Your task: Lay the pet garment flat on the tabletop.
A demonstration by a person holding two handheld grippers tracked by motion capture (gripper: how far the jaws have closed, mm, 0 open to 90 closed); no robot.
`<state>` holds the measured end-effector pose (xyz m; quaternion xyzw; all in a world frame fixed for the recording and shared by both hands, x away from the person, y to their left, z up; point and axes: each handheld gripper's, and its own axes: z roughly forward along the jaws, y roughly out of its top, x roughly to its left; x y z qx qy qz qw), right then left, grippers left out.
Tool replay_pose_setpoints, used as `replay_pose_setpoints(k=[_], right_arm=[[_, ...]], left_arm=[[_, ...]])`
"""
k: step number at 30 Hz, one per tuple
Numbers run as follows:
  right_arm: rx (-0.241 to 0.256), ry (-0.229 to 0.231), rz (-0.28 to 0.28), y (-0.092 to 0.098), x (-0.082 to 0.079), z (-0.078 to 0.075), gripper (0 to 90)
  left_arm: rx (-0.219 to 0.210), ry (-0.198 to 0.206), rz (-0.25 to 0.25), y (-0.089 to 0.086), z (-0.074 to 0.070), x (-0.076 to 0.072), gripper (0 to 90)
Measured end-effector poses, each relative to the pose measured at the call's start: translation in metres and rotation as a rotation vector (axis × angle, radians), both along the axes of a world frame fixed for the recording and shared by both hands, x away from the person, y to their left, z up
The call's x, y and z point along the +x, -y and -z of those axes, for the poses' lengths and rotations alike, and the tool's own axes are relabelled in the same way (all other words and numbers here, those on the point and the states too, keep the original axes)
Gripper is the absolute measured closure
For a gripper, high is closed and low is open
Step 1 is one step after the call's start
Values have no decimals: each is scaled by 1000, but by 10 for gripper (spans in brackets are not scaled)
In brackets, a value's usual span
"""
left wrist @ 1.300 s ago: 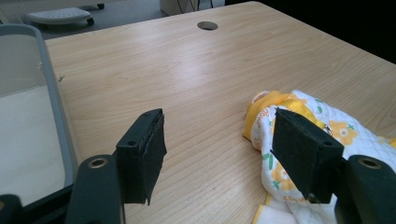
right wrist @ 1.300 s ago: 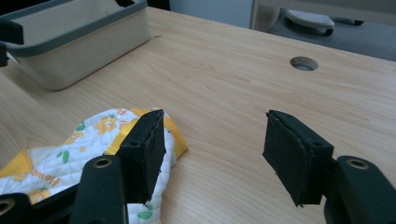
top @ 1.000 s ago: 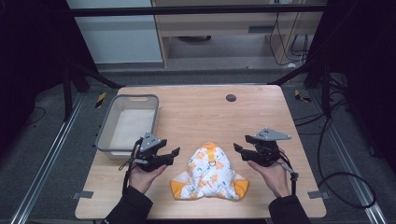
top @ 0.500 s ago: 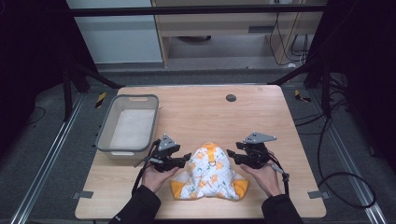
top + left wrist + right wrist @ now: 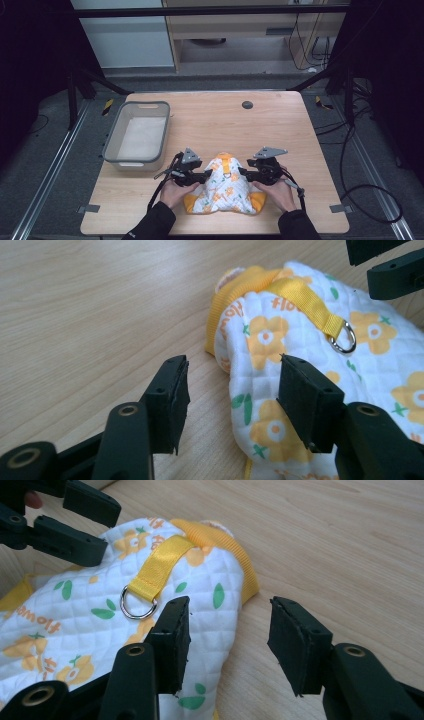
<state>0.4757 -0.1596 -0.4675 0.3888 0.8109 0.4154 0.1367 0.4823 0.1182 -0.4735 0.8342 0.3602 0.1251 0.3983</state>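
Quilted flower-print bib [image 5: 223, 189] lies flat at the table's [image 5: 280, 125] near edge, centred between both hands. Left gripper [image 5: 230, 395] jaws spread wide, straddling the bib's left hem. Right gripper [image 5: 227, 640] likewise agape over the right hem. Each edge sits between its jaws; both equally near. Long axis looks front-to-back, yellow strap with D-ring [image 5: 343, 338] toward the far end. Grey bin [image 5: 137, 135] lies further back-left.

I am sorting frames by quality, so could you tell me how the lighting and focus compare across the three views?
High view: the pale wooden table is evenly lit, surroundings dark, detail soft. Left gripper view: the white quilted garment with orange flowers is sharp, the near jaws slightly soft. Right gripper view: the small metal ring is crisp, without glare.
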Motion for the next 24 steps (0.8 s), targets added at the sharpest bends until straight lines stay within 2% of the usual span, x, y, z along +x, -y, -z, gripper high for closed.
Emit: replay_pose_setpoints(k=[1, 8, 9, 11, 14, 17, 18, 19, 20, 21, 24], right_arm=[[-3, -11, -6, -2, 1, 3, 515], [-7, -45, -22, -5, 3, 10, 557], [2, -54, -29, -6, 3, 12, 584], [4, -72, -30, -6, 3, 14, 614], [4, -84, -38, -7, 4, 17, 646], [4, -103, -41, -10, 4, 18, 732], [4, -103, -41, -10, 4, 18, 732], [4, -109, -46, -12, 4, 19, 775], [4, -109, -46, -12, 4, 19, 775], [0, -106, -45, -13, 4, 19, 813], [6, -112, -36, -13, 3, 17, 853]], left_arm=[[-3, -18, 6, 1, 2, 1, 485], [-13, -51, 29, 3, 6, 1, 617], [-29, -76, 32, 3, 8, 1, 644], [-36, -90, 34, 4, 10, 1, 696], [-36, -91, 41, 4, 10, 2, 768], [-34, -100, 40, 4, 11, 1, 832], [-34, -100, 40, 4, 11, 1, 844], [-34, -102, 40, 4, 10, 1, 853], [-27, -95, 44, 4, 10, 1, 853], [-20, -88, 46, 5, 10, 0, 863], [-22, -80, 47, 4, 8, -1, 870]])
